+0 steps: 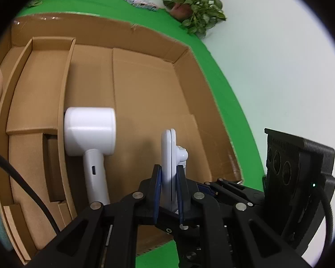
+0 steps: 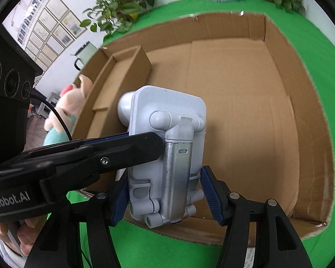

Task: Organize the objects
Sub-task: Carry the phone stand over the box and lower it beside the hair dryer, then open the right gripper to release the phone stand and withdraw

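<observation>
Only one readable text: "enRobot.AI" in white letters on the black body of my left tool (image 2: 145,143), seen at the near left edge of the right wrist view; the start of the word is cut off by the frame edge. Tiny print on a white label (image 2: 253,256) at the near bottom edge, too small to read. Framed sheets on the far left wall (image 2: 49,29) are blurred, nothing legible. Left wrist view: no readable text.
</observation>
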